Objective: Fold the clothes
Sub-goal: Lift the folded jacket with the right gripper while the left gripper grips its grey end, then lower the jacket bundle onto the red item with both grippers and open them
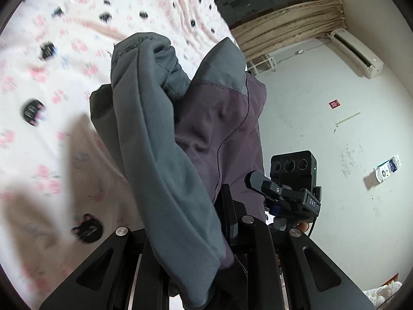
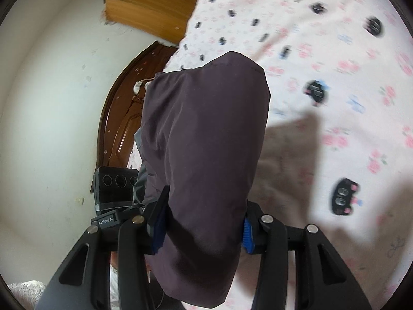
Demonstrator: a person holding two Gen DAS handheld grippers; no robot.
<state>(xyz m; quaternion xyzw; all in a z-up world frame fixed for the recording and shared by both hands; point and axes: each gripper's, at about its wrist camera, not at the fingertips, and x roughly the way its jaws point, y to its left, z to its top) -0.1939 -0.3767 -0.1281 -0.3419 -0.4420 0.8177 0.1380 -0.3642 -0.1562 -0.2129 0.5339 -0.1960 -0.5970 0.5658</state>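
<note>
On the left, the left gripper (image 1: 206,253) has its fingers pinched nearly together on a bunched fold of the garment (image 1: 180,134), a piece in grey-blue and dull purple cloth. The cloth is lifted clear of the bed (image 1: 51,82) and drapes back over the fingers, hiding most of them; its far end stands up in two crumpled peaks against the pink flowered bedsheet. Just to the right of that fold, the camera block of the other tool shows, with a fingertip of the person's hand (image 1: 303,226) under it. Beyond it are a scuffed white wall (image 1: 322,142) and an air conditioner (image 1: 356,51) near the ceiling.

Further right, the right gripper (image 2: 204,230) holds the purple side of the garment (image 2: 206,134). Its blue-padded fingers (image 2: 157,230) stand partway apart, pressing a thick wad of cloth from both sides. The cloth rises in front of the lens and hangs below the fingers too. Left of it is a dark wooden headboard (image 2: 121,129) with a cardboard box (image 2: 152,5) above; to its right the bed (image 2: 335,103) spreads out, shadowed near the gripper.
</note>
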